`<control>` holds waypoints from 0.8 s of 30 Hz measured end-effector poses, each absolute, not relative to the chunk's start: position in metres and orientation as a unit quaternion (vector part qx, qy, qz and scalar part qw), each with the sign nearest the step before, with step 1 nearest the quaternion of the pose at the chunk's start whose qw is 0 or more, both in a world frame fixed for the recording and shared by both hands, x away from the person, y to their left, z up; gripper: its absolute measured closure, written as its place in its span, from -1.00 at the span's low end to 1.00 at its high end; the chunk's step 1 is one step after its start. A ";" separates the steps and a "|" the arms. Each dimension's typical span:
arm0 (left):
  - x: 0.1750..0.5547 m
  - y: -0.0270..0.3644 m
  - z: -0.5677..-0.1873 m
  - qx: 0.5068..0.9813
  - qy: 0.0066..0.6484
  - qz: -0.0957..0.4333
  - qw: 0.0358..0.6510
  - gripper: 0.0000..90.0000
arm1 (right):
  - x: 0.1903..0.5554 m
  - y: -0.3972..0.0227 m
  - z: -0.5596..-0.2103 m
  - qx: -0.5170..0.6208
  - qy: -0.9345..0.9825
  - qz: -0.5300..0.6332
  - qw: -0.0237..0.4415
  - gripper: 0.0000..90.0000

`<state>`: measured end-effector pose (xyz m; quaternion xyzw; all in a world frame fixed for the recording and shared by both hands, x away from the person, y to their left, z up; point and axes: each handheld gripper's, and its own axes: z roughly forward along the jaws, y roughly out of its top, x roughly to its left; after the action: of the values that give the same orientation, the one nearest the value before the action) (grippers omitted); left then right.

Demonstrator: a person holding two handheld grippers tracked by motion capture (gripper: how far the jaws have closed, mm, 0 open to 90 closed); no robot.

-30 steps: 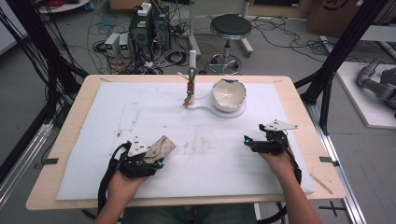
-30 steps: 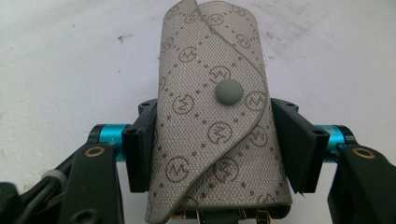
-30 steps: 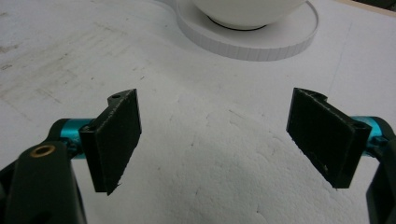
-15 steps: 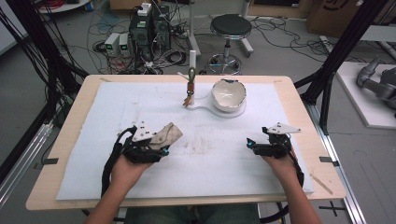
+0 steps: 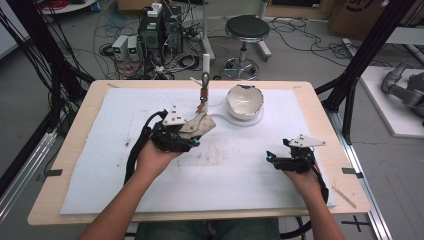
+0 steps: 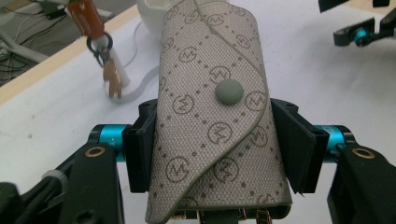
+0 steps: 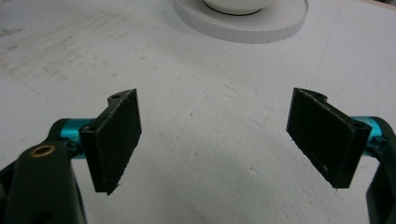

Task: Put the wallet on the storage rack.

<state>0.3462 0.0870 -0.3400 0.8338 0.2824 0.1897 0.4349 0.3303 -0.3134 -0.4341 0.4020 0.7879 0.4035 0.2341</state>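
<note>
My left gripper (image 6: 219, 144) pinches the key pouch (image 6: 217, 121) across its width above the white mat (image 5: 240, 175). Its long axis points away, toward the bowl (image 5: 245, 100). It is beige patterned fabric, flap snapped shut. My right gripper (image 7: 224, 135) is spread.

I am holding my left gripper (image 5: 192, 134) raised over the table, forearm reaching in from the bottom edge, its jaws clamping on the pouch (image 6: 217, 121) from both sides. I am keeping my right gripper (image 5: 272, 159) low at the right, wrist level, its jaws standing wide apart with nothing between the pads (image 7: 114, 140).
</note>
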 end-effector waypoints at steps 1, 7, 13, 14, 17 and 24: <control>0.349 0.084 -0.338 0.835 0.280 0.192 0.432 -0.15 | 0.331 -0.313 -0.434 0.401 0.788 0.403 0.234 -0.60; 0.365 0.063 -0.329 0.847 0.262 0.194 0.419 -0.15 | 0.332 -0.313 -0.435 0.401 0.789 0.404 0.232 -0.60; 0.384 0.045 -0.330 0.849 0.257 0.195 0.418 -0.15 | 0.333 -0.314 -0.436 0.403 0.789 0.404 0.230 -0.60; 0.387 0.043 -0.330 0.848 0.259 0.197 0.419 -0.15 | 0.333 -0.314 -0.436 0.402 0.789 0.404 0.230 -0.60; 0.396 0.034 -0.327 0.851 0.257 0.203 0.411 -0.15 | 0.333 -0.315 -0.435 0.402 0.788 0.405 0.232 -0.60; 0.416 0.012 -0.314 0.853 0.251 0.206 0.409 -0.15 | 0.334 -0.314 -0.436 0.399 0.791 0.403 0.231 -0.60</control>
<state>0.4159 0.0125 -0.3144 0.8526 0.2512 0.2058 0.4094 0.3340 -0.3140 -0.4361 0.3986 0.7907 0.4030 0.2313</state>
